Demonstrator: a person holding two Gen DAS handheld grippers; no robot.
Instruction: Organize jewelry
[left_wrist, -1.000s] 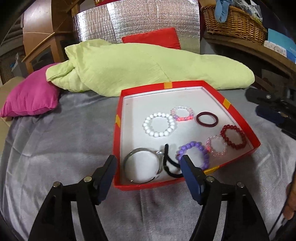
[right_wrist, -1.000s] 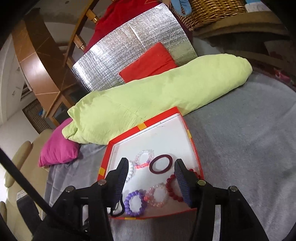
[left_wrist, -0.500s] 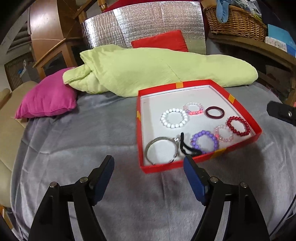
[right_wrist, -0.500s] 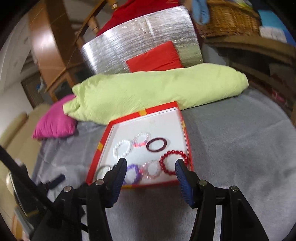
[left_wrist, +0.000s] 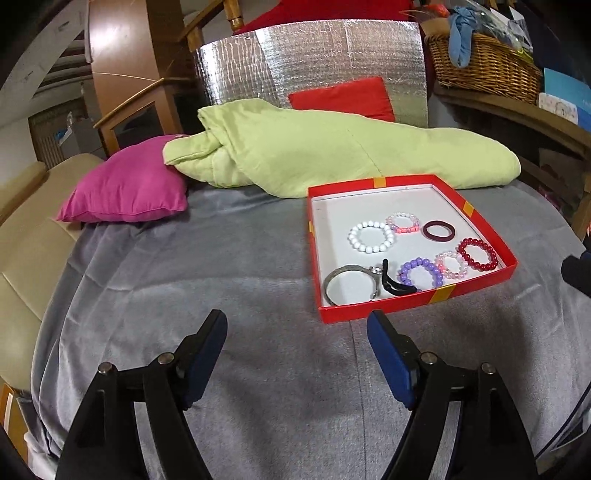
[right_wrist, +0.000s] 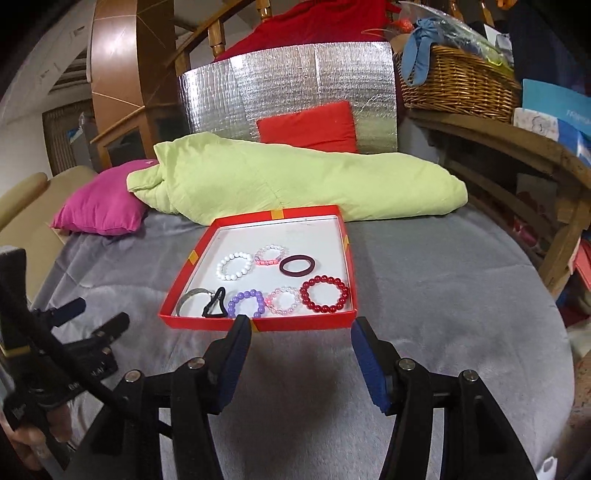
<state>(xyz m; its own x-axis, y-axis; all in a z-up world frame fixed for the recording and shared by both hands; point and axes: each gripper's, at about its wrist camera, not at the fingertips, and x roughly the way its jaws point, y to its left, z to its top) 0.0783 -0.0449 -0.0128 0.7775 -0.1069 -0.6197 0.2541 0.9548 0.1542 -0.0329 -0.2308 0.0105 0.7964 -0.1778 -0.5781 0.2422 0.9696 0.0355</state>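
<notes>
A red tray (left_wrist: 373, 312) (right_wrist: 258, 324) with a white floor lies on the grey cover. In it lie a white bead bracelet (left_wrist: 370, 236) (right_wrist: 235, 266), a pink one (left_wrist: 402, 223), a dark ring (left_wrist: 439, 231) (right_wrist: 296, 265), a red bead bracelet (left_wrist: 477, 254) (right_wrist: 324, 294), a pale pink one (left_wrist: 451, 264), a purple one (left_wrist: 420, 272) (right_wrist: 246, 303), a black hair tie (left_wrist: 393, 285) and a silver bangle (left_wrist: 351, 284). My left gripper (left_wrist: 295, 341) is open and empty, before the tray's near left corner. My right gripper (right_wrist: 301, 349) is open and empty, just before the tray's near edge.
A lime quilt (left_wrist: 332, 155) (right_wrist: 288, 184) lies behind the tray, with a magenta cushion (left_wrist: 125, 192), a red cushion (left_wrist: 341, 98) and a foil panel (left_wrist: 310, 62). A wicker basket (right_wrist: 454, 85) sits on a wooden shelf at right. The left gripper shows in the right wrist view (right_wrist: 79, 334).
Both grippers have drawn back from the tray and levelled out. The tray now sits farther off in both views. The jewelry has not moved.
</notes>
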